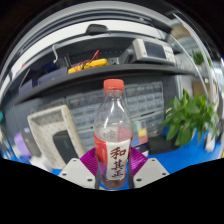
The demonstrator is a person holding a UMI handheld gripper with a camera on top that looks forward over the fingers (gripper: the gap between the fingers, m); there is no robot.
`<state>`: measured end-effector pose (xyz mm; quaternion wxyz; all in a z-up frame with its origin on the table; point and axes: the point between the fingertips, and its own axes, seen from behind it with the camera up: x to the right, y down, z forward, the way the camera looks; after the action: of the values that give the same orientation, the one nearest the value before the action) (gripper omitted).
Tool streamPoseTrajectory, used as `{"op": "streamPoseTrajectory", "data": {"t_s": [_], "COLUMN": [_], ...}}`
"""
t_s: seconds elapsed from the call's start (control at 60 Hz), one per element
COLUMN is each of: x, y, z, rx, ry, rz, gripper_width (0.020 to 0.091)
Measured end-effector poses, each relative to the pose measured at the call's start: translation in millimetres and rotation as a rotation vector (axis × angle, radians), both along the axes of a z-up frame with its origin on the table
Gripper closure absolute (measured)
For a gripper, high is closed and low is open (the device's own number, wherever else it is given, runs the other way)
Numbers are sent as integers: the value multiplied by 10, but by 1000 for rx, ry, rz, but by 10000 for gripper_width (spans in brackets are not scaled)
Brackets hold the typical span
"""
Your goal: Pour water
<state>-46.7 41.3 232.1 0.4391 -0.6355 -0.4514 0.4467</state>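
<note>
- Tongs (113, 168): pinching a clear plastic bottle with an orange-red cap (113, 135); both magenta pads (91, 160) sit against its lower body, one on each side.
- Bottle stands upright between the fingers, cap on. Red-and-white label with red characters wraps the lower half and faces the camera.
- Liquid level inside: can't tell through the label and glare.
- Bottle base is hidden behind the tongs' white finger tips, so can't tell whether it rests on anything or is lifted.
- Blue tabletop (190, 155) shows to either side, beyond the fingers.
- Green leafy potted plant (190, 115) sits on the right side, near the bottle but apart from it.
- White box-shaped unit with a dark front panel (50, 130) is on the left, beyond the fingers.
- Behind the bottle: a light grey keyboard-like panel with rows of keys (140, 100), partly blocked by the bottle.
- Further back: a dark shelf or bench carrying a yellow object (88, 66) and a grey boxy device (152, 49); details too small to read.
</note>
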Motion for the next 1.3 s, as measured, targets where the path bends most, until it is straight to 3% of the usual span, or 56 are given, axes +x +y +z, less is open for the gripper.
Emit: {"op": "streamPoseTrajectory", "data": {"t_s": [0.15,0.533,0.733,0.95,1.017,1.067,1.3], "x": [-8,51,102,121,167,230,890], "y": [391,749,772,777,741,718,446], "z": [-351,-1561,-1505,-1522,-1591,-1631,-1900], "rx": [176,195,171,155,137,142,123], "ry": [-44,-187,-97,-121,-156,-173,-298], "rz": [-6,-11,-37,-26,-20,-16,-3], "gripper_width": [720,712,705,556,392,342,334]}}
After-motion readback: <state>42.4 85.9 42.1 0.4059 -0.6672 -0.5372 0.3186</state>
